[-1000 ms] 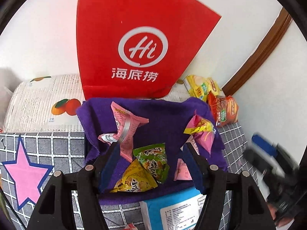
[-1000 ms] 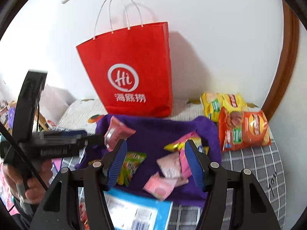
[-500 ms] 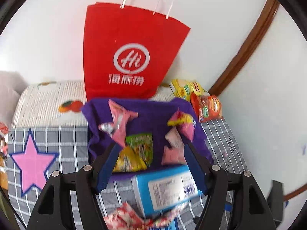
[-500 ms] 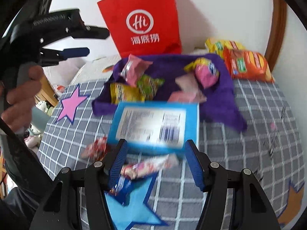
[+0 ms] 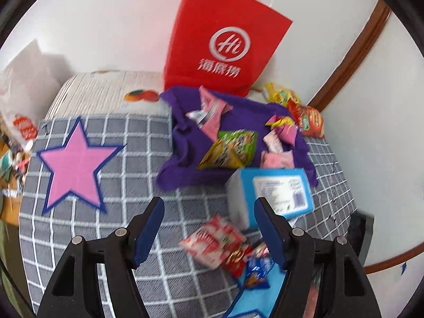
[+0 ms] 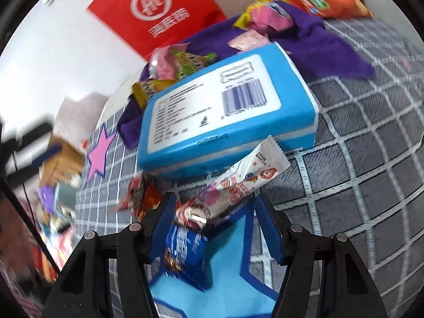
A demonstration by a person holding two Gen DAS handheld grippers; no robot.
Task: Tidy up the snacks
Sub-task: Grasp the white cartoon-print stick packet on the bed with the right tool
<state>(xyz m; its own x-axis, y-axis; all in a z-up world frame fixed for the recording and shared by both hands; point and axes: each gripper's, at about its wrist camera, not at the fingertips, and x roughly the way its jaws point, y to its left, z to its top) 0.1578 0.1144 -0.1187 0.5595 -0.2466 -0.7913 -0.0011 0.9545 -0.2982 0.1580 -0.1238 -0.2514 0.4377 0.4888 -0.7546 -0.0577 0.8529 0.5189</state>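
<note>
Several snack packets lie on a purple cloth [image 5: 185,143] before a red paper bag [image 5: 225,42]. A blue box [image 5: 281,190] lies nearer, with a red-white packet [image 5: 214,241] and a small blue packet [image 5: 255,267] beside it. My left gripper [image 5: 209,228] is open and empty above the checked cloth. My right gripper [image 6: 214,225] is open, low over the long red-white packet [image 6: 238,185] and the blue packet [image 6: 185,251], which lie between its fingers. The blue box [image 6: 225,111] sits just beyond, and the red bag [image 6: 159,8] behind it.
Orange and yellow chip bags [image 5: 304,114] lie at the far right by the wall. A grey checked cloth [image 5: 127,159] with a pink star [image 5: 74,164] covers the surface. Clutter sits off the left edge [image 6: 58,159]. A red crinkled wrapper [image 6: 140,198] lies left of my right gripper.
Both grippers have pulled back from the purple cloth. My right gripper has dropped low and tilted over the packets in front of the blue box. The left has swung left.
</note>
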